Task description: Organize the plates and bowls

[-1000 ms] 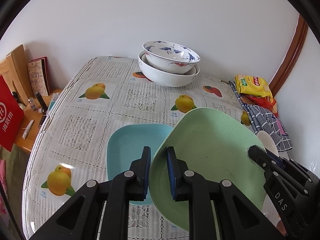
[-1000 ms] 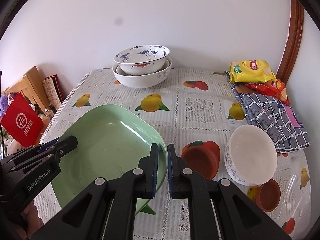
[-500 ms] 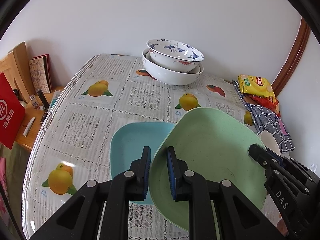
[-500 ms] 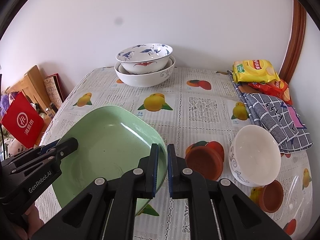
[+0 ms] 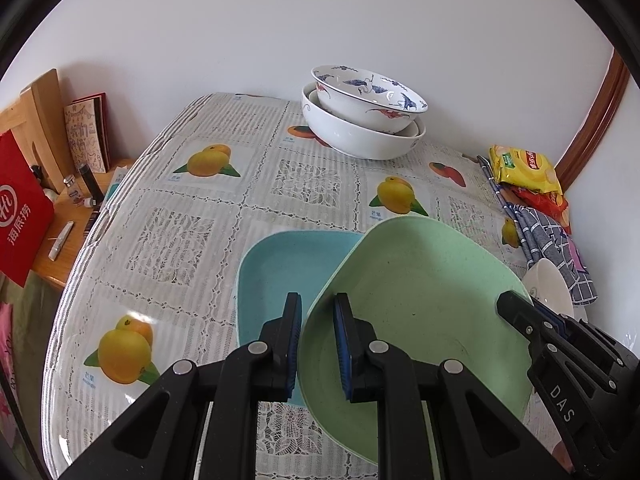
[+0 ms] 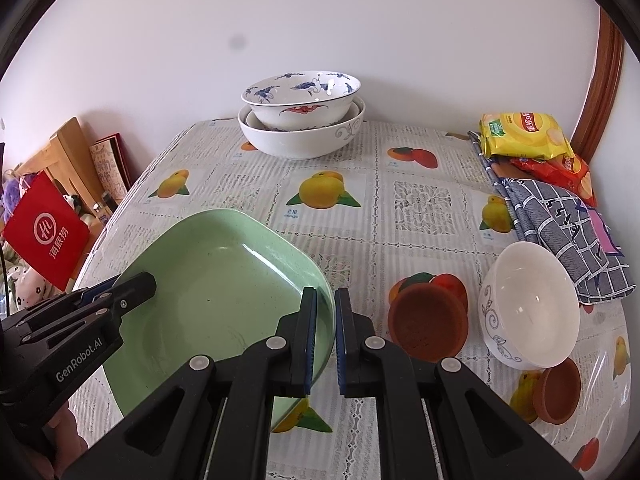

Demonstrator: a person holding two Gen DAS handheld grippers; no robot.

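A green square plate point(image 5: 416, 312) is held off the table between both grippers. My left gripper point(image 5: 317, 342) is shut on its left rim; my right gripper point(image 6: 325, 334) is shut on its right rim, and the plate also shows in the right wrist view point(image 6: 216, 288). The plate hangs tilted over the right part of a blue square plate point(image 5: 280, 272) that lies flat on the table. A blue-patterned bowl point(image 6: 301, 98) is nested in a white bowl point(image 6: 300, 138) at the far edge. A small white bowl point(image 6: 528, 308) stands at the right.
Two brown dishes point(image 6: 428, 322) point(image 6: 558, 388) sit near the small white bowl. Snack bags point(image 6: 524, 136) and a checked cloth point(image 6: 568, 232) lie along the right edge. A side table with a red bag point(image 5: 20, 212) stands left of the table.
Both grippers and the green plate have moved slightly left and forward over the blue plate; the stacked bowls appear closer and further right in the left view.
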